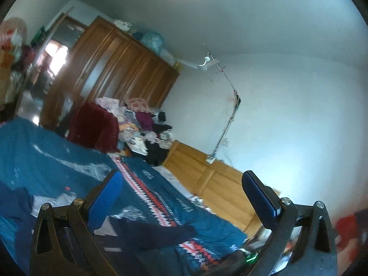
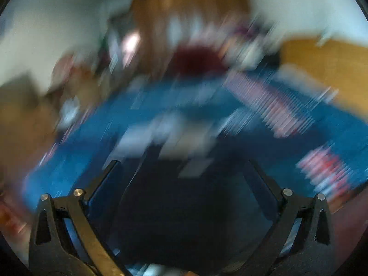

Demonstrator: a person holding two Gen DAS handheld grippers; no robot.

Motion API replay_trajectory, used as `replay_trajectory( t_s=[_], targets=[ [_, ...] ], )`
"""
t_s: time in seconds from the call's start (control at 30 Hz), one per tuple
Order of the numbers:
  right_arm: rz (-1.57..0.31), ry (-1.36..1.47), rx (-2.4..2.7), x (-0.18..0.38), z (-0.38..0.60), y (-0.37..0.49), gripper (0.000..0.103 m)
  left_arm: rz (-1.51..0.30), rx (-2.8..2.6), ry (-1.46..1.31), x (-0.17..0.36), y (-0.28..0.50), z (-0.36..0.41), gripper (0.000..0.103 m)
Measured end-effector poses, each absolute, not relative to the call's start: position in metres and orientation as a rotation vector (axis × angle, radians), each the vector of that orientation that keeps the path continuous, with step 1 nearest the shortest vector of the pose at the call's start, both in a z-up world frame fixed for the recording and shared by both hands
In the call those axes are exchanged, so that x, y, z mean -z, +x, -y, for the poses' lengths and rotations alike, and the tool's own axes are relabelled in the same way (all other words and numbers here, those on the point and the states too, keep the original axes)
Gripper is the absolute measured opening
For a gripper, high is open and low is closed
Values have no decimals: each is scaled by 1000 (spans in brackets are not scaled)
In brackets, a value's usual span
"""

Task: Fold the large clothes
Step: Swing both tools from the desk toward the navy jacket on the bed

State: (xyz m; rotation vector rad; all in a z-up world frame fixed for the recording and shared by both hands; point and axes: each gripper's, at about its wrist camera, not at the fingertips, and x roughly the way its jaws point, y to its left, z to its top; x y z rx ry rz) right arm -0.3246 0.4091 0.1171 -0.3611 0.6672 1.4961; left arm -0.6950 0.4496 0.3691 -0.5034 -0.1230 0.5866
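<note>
Evidently free to reach, the left claw hangs agape and empty above the bed; the blurred right claw gapes over a dark navy garment.

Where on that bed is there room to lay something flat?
The blue bedspread is bare between the dark red blanket and the navy garment. By the headboard, the clothes pile crowds it.
</note>
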Motion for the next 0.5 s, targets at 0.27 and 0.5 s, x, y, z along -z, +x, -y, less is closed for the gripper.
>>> replay_trajectory(
  t_s=[0.27, 0.5],
  targets=[
    [-872, -872, -1970, -15, -444, -488, 91, 106, -886, -473, -345, -741, -507, 103],
    [-861, -713, -1562, -15, -530, -330, 98, -224, -1114, -422, -215, -738, -579, 103]
  ],
)
